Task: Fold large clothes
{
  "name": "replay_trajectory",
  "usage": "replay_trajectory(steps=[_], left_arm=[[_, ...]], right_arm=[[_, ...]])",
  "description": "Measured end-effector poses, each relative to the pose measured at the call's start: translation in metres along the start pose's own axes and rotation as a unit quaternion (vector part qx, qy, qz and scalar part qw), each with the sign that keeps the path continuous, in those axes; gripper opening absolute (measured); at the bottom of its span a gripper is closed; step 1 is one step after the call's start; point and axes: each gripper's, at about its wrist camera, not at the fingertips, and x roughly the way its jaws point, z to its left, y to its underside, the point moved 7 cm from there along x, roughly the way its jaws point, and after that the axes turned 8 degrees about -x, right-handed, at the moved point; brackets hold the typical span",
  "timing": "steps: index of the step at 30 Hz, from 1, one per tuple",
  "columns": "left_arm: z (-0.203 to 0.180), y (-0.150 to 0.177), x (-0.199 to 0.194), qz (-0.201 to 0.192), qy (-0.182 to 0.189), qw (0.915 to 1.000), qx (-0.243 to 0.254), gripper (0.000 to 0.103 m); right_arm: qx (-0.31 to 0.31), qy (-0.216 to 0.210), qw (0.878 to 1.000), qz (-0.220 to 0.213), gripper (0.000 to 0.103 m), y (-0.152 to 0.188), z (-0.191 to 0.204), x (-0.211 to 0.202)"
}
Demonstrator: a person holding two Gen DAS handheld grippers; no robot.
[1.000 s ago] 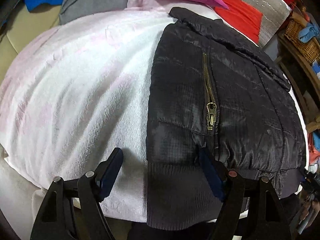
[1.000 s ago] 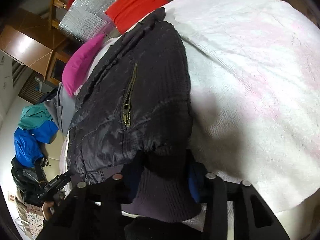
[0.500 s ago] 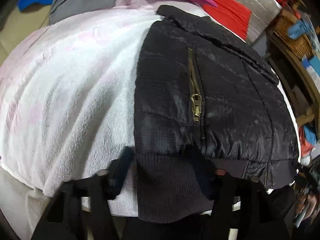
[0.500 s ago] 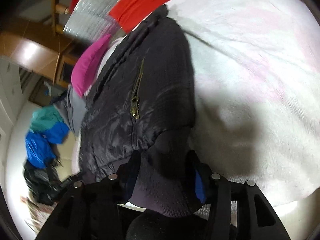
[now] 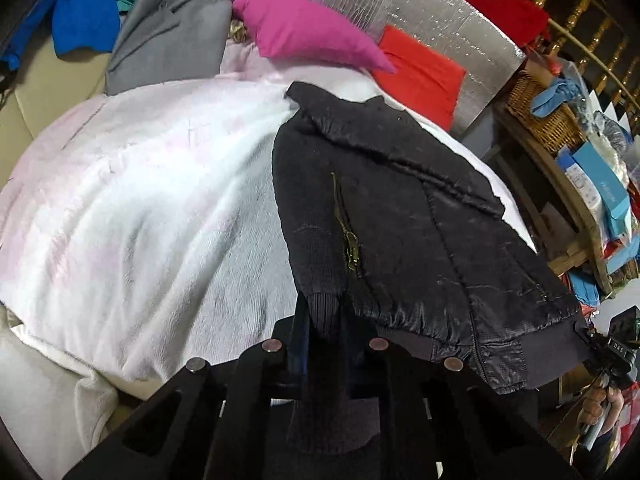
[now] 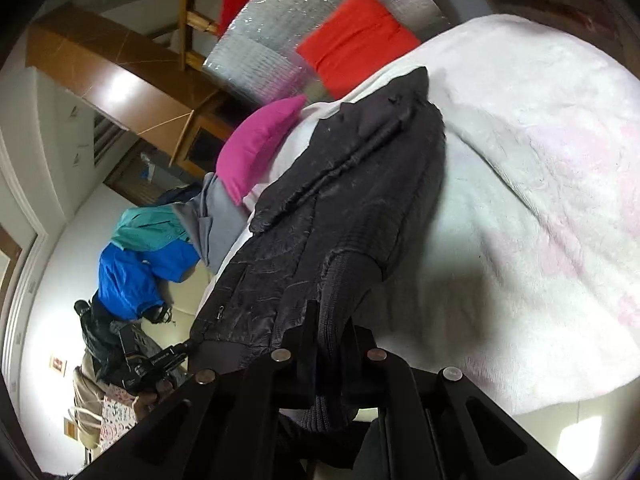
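A black padded jacket (image 5: 404,216) with a brass zipper (image 5: 347,236) lies on a white fleece blanket (image 5: 132,208). It also shows in the right wrist view (image 6: 340,216). My left gripper (image 5: 324,320) is shut on the ribbed knit hem at the jacket's left corner and holds it lifted off the blanket. My right gripper (image 6: 330,332) is shut on the ribbed hem at the other corner, also raised. The hem hangs down between both pairs of fingers.
A pink pillow (image 5: 304,36), a grey garment (image 5: 168,28), a red cushion (image 5: 420,72) and a silver foil panel (image 5: 432,20) sit at the blanket's far end. Blue and teal clothes (image 6: 140,256) lie on a sofa. Wooden shelves with a wicker basket (image 5: 548,120) stand right.
Both grippers have closed on the jacket's ribbed hem and lifted it. The left gripper was open a second ago. The near end of the jacket now rises off the blanket.
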Motion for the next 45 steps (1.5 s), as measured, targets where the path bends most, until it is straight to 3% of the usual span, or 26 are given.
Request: replay_trajectory(steps=[8, 12, 14, 15, 16, 18, 22, 28, 32, 35, 36, 37, 38, 40, 45], left_arm=[[0.021, 0.041, 0.008, 0.041, 0.014, 0.9989, -0.019, 0.013], [0.035, 0.046, 0.016, 0.055, 0.015, 0.9971, -0.05, 0.027], [0.039, 0.044, 0.012, 0.053, 0.032, 0.9954, -0.073, 0.031], [0.041, 0.04, 0.009, 0.044, 0.028, 0.9957, -0.076, 0.04], [0.045, 0.037, 0.006, 0.035, 0.02, 0.9962, -0.077, 0.052], [0.048, 0.03, 0.003, 0.019, 0.016, 0.9962, -0.083, 0.058], [0.052, 0.029, 0.021, 0.046, 0.036, 0.9923, -0.109, 0.06], [0.031, 0.038, 0.055, 0.1, 0.065, 0.9882, -0.096, 0.06], [0.03, 0.038, 0.063, 0.117, 0.077, 0.9837, -0.113, 0.06], [0.027, 0.036, 0.067, 0.114, 0.081, 0.984, -0.11, 0.057], [0.024, 0.037, 0.065, 0.109, 0.082, 0.9854, -0.102, 0.042], [0.022, 0.038, 0.066, 0.104, 0.068, 0.9887, -0.085, 0.034], [0.022, 0.038, 0.068, 0.102, 0.06, 0.9899, -0.078, 0.032], [0.02, 0.039, 0.069, 0.1, 0.055, 0.9907, -0.073, 0.026], [0.02, 0.041, 0.062, 0.085, 0.042, 0.9938, -0.057, 0.023]], right_arm=[[0.066, 0.015, 0.998, 0.014, 0.008, 0.057, -0.052, -0.023], [0.105, 0.024, 0.994, 0.035, 0.014, 0.082, -0.082, -0.014], [0.113, 0.02, 0.993, 0.022, 0.026, 0.083, -0.088, -0.016], [0.111, 0.024, 0.993, 0.011, 0.046, 0.081, -0.09, -0.02], [0.111, 0.028, 0.993, 0.004, 0.074, 0.079, -0.092, -0.022], [0.112, 0.032, 0.993, -0.013, 0.081, 0.075, -0.096, -0.028], [0.113, 0.027, 0.993, -0.004, 0.081, 0.069, -0.099, -0.025], [0.108, -0.004, 0.994, 0.028, 0.081, 0.063, -0.087, 0.007], [0.104, -0.01, 0.994, 0.044, 0.081, 0.062, -0.083, 0.024], [0.102, -0.017, 0.993, 0.059, 0.065, 0.063, -0.08, 0.034], [0.1, -0.013, 0.993, 0.066, 0.052, 0.063, -0.08, 0.038], [0.1, -0.008, 0.992, 0.07, 0.04, 0.063, -0.082, 0.041], [0.103, -0.009, 0.992, 0.073, 0.035, 0.064, -0.083, 0.043], [0.105, -0.013, 0.992, 0.075, 0.028, 0.065, -0.083, 0.046], [0.106, -0.017, 0.991, 0.078, 0.024, 0.067, -0.082, 0.047]])
